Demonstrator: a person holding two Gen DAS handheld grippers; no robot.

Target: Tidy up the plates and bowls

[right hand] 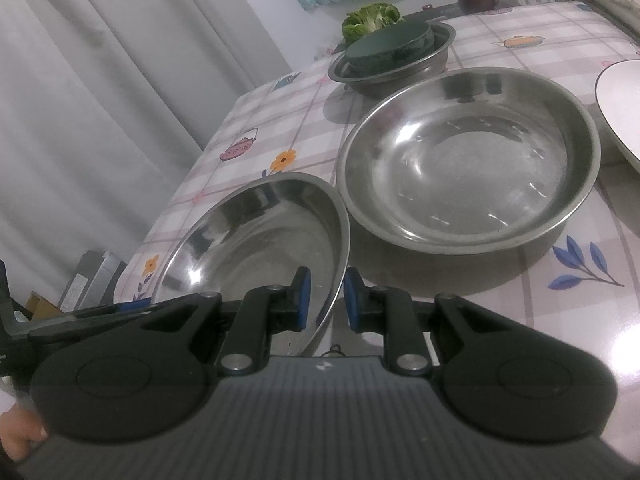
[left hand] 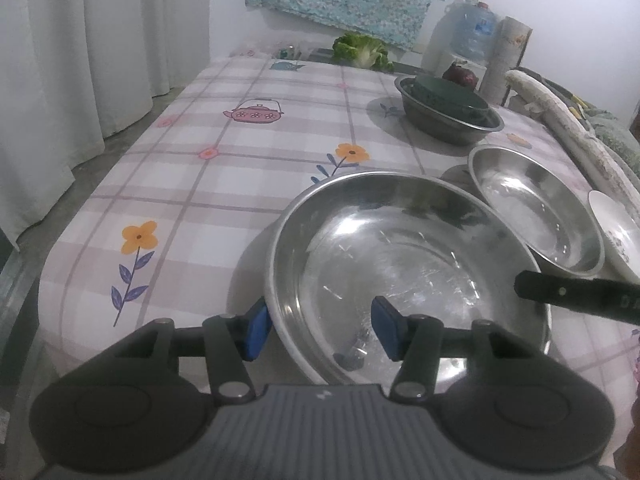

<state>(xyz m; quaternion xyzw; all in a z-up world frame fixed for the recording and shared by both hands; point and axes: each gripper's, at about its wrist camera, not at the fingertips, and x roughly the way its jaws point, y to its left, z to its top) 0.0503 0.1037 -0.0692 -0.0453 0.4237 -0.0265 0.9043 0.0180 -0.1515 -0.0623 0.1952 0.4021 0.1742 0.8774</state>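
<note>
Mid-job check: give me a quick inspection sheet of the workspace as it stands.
Surface: table under a checked floral cloth.
Job's things: near steel bowl, tilted in the right view; second steel bowl; far steel bowl holding a dark green dish; white plate.
Clutter: leafy greens, purple vegetable.
Grippers: left gripper open astride the near bowl's rim; right gripper shut on its opposite rim.
Cables: nothing seen.
Surroundings: curtains, water jug.
</note>
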